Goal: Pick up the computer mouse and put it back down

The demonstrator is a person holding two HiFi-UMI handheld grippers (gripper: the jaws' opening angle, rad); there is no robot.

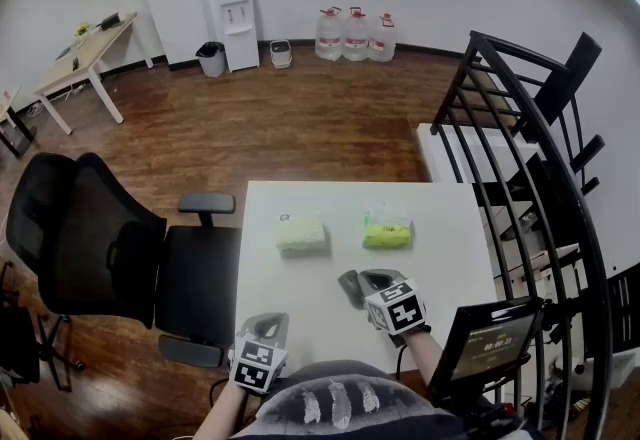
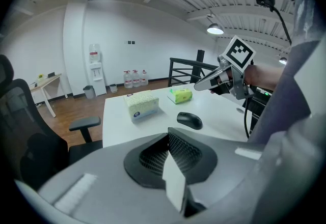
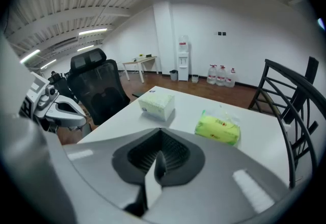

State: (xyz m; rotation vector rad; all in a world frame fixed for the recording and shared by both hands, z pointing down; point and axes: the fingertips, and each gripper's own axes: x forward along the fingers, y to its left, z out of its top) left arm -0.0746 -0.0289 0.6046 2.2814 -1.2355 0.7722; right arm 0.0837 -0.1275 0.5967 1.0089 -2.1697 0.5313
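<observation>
The black computer mouse (image 2: 189, 120) lies flat on the white table (image 2: 153, 126), and nothing touches it. In the head view the mouse (image 1: 349, 288) shows just left of my right gripper (image 1: 375, 279). From the left gripper view, my right gripper (image 2: 199, 86) hangs above and to the right of the mouse, clear of it. Its jaws are shut with nothing between them (image 3: 154, 167), and its own view does not show the mouse. My left gripper (image 1: 270, 321) stays at the table's near left edge, jaws shut and empty (image 2: 172, 167).
A pale tissue box (image 1: 302, 234) and a green tissue pack (image 1: 387, 230) lie mid-table beyond the mouse. A black office chair (image 1: 110, 248) stands left of the table and a black stair railing (image 1: 530, 158) to the right. A small screen (image 1: 490, 338) sits near my right arm.
</observation>
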